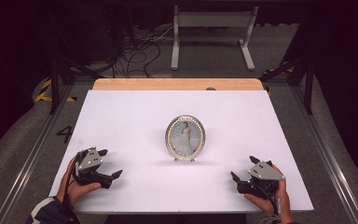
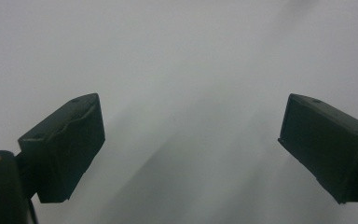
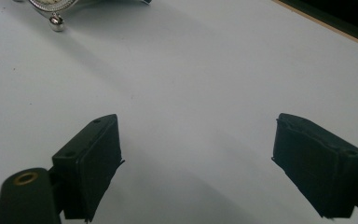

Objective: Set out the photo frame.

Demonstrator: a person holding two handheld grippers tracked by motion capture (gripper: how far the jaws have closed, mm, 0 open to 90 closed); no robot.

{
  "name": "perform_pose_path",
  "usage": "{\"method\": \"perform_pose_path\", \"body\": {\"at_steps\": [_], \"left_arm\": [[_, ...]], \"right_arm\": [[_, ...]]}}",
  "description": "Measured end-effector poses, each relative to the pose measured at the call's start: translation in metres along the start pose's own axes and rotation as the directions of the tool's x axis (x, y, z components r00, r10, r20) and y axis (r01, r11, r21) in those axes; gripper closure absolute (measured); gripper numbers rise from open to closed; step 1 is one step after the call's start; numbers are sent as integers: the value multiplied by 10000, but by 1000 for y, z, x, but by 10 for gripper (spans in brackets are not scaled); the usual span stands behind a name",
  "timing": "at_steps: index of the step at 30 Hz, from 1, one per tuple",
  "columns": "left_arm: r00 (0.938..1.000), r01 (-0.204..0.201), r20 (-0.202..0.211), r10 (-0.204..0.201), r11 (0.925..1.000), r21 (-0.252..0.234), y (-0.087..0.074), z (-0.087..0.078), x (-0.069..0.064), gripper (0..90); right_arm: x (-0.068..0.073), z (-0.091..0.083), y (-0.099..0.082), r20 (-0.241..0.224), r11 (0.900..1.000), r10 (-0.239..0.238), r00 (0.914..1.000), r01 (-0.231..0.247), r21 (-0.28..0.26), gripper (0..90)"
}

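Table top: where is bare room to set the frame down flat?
Bare white table lies left and right of the oval photo frame, and behind it up to the wooden edge. Only the near corners are taken, by the left gripper and right gripper.

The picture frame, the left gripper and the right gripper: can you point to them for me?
picture frame (image 1: pixel 185 136), high view, on the photo inside the oval
left gripper (image 1: pixel 110 163), high view, between its open fingertips
right gripper (image 1: pixel 244 168), high view, between its open fingertips

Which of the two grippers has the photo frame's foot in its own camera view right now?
The right gripper: its view catches the oval photo frame at the top edge. The left gripper faces bare white table.
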State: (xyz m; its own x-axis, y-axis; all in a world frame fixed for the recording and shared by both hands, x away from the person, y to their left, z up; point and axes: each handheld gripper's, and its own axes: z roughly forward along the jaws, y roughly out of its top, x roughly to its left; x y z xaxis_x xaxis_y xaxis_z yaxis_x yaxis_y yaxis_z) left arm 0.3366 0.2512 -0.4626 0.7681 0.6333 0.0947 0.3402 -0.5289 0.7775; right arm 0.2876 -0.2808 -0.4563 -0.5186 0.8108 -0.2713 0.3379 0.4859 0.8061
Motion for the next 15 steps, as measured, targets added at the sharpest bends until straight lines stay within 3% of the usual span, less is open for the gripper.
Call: {"method": "perform_pose_path", "body": {"at_steps": [5,15], "left_arm": [[9998,198,76,-197,9996,-194,-3,-2,6,68],[9999,143,94,-142,9998,-139,-2,-1,4,68]], "right_arm": [[5,3,6,8,9999,-155,9999,155,-5,150],[5,3,4,-38,9999,-116,9999,116,-4,150]]}}
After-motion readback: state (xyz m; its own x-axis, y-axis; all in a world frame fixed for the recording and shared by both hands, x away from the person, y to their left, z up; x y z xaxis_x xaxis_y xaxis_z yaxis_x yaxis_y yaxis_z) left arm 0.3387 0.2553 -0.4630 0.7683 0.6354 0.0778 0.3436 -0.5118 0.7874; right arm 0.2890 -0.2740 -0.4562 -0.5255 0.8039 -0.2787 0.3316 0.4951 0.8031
